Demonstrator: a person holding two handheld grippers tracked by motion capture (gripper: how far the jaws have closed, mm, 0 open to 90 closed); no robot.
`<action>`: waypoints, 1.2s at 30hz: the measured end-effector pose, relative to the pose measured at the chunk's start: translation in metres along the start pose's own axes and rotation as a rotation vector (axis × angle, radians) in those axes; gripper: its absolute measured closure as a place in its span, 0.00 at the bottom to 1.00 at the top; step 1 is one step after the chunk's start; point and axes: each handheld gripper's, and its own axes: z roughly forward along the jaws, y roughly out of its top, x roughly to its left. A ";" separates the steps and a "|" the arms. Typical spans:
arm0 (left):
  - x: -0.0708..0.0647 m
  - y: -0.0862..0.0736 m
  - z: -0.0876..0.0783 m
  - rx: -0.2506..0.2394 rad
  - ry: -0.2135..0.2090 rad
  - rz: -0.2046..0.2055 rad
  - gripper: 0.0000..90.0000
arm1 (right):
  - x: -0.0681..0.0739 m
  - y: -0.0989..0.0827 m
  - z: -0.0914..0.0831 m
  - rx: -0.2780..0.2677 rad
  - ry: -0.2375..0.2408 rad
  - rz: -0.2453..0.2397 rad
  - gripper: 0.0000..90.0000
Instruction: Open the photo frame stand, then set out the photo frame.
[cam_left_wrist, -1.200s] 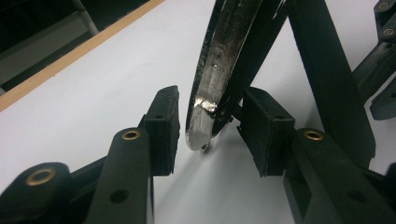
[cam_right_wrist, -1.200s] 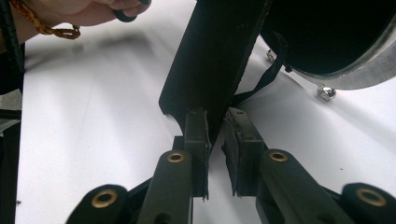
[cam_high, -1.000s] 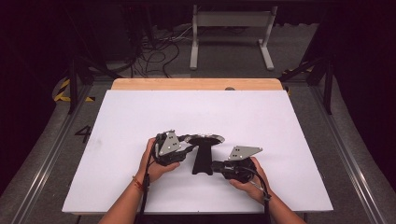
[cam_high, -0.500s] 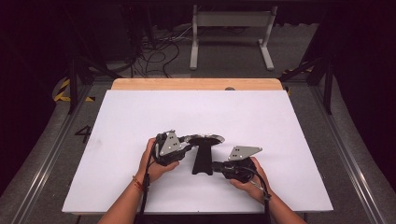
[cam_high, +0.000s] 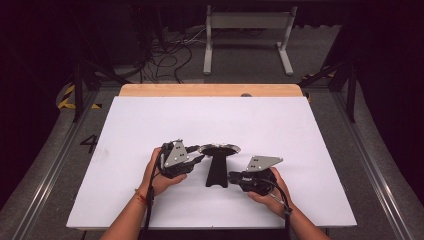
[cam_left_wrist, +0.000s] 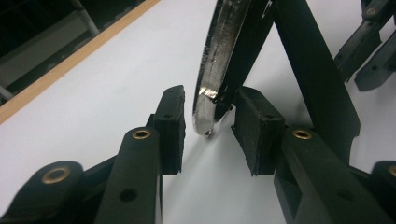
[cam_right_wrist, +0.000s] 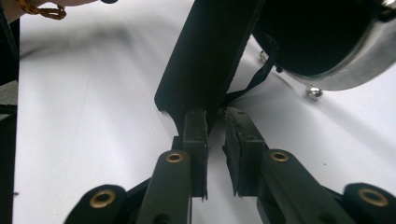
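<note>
The person's two hands come in at the near edge of the white worktop (cam_high: 300, 130). Between them sits a pan (cam_high: 220, 150), bottom up, its black handle (cam_high: 216, 172) pointing toward the person. The right gripper (cam_high: 234, 176) has its jaws squeezed on the near end of the handle. The left gripper (cam_high: 199, 159) has its jaws around the pan's shiny rim (cam_left_wrist: 212, 79); one pad touches it and the other stands a little off, after opening a bit just now. The pan looks caught at both ends, so the grabbing part seems nearly done. Lifting or turning it looks not yet done. Farther off lies the worktop's wooden edge (cam_high: 210, 90)
</note>
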 end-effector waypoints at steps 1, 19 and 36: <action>0.001 0.000 -0.002 0.000 0.000 -0.001 0.71 | -0.001 0.000 -0.002 -0.003 -0.004 -0.001 0.87; 0.005 -0.004 -0.009 0.028 0.037 -0.023 0.63 | -0.002 0.009 -0.027 -0.068 -0.048 -0.017 0.89; 0.007 0.002 0.011 0.012 -0.001 -0.044 0.61 | 0.034 0.018 -0.009 -0.096 -0.035 -0.052 1.00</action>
